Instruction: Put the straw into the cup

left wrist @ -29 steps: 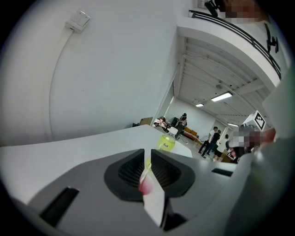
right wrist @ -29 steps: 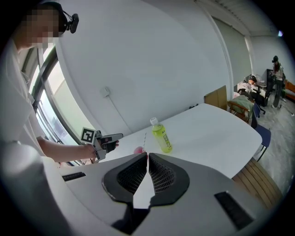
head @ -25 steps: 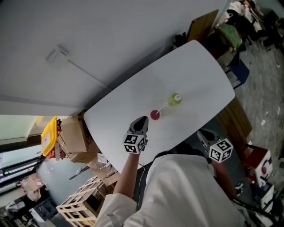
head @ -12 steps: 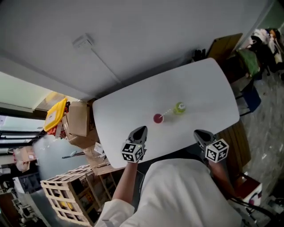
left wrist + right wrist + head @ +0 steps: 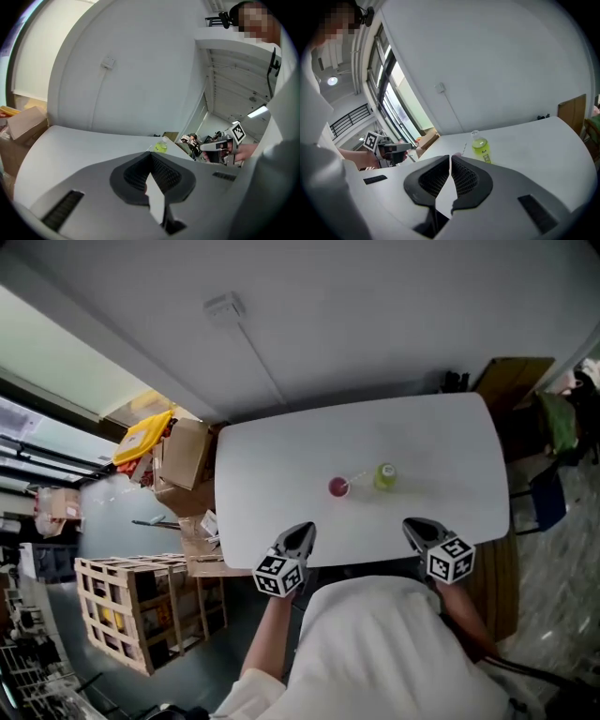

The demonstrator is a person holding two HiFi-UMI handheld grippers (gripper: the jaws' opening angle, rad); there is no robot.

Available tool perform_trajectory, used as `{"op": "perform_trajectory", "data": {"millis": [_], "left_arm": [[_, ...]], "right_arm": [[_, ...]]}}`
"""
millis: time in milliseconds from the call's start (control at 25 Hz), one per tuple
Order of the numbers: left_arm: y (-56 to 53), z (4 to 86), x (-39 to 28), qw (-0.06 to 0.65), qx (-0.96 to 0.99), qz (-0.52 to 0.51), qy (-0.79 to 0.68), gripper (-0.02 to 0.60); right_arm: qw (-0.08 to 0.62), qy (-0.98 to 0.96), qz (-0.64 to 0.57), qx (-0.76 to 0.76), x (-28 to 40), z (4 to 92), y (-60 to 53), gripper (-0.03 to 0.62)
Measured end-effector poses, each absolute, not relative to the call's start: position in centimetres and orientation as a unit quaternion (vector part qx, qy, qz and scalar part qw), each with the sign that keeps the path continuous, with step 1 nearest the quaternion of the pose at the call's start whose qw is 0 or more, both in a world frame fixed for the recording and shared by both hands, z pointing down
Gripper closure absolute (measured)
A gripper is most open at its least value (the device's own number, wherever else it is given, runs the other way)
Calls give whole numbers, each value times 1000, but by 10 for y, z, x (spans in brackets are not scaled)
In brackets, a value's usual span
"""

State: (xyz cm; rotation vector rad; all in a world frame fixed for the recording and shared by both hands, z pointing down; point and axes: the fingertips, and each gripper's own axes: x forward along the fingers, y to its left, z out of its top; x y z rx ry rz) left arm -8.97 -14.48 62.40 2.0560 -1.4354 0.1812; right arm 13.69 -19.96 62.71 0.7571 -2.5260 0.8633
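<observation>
The white bench carries a small pink cup near its middle. A yellow-green bottle stands just beside the cup at its 3 o'clock. The straw shows as a thin pale line running from the cup's rim toward the bottle. Whether its end sits inside the cup cannot be told.

Both grippers hang at the bench's near edge, well apart from the cup. The left gripper is at the cup's 7 o'clock and the right gripper at its 4 o'clock. Each gripper's jaws are pressed together with nothing between them.

Cardboard boxes and a wooden crate sit on the floor off the bench's 9 o'clock end.
</observation>
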Motion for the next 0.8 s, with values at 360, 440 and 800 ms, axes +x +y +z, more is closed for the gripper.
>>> {"op": "perform_trajectory", "data": {"millis": [360, 440, 800], "left_arm": [[-95, 623, -84, 304, 732, 59, -607, 580], [-85, 623, -81, 309, 727, 56, -610, 580], [-63, 623, -96, 319, 724, 49, -609, 580]], "right_arm": [[195, -919, 286, 187, 119, 629, -200, 557], [198, -923, 282, 171, 113, 629, -194, 557], [185, -927, 280, 166, 91, 627, -179, 557]]}}
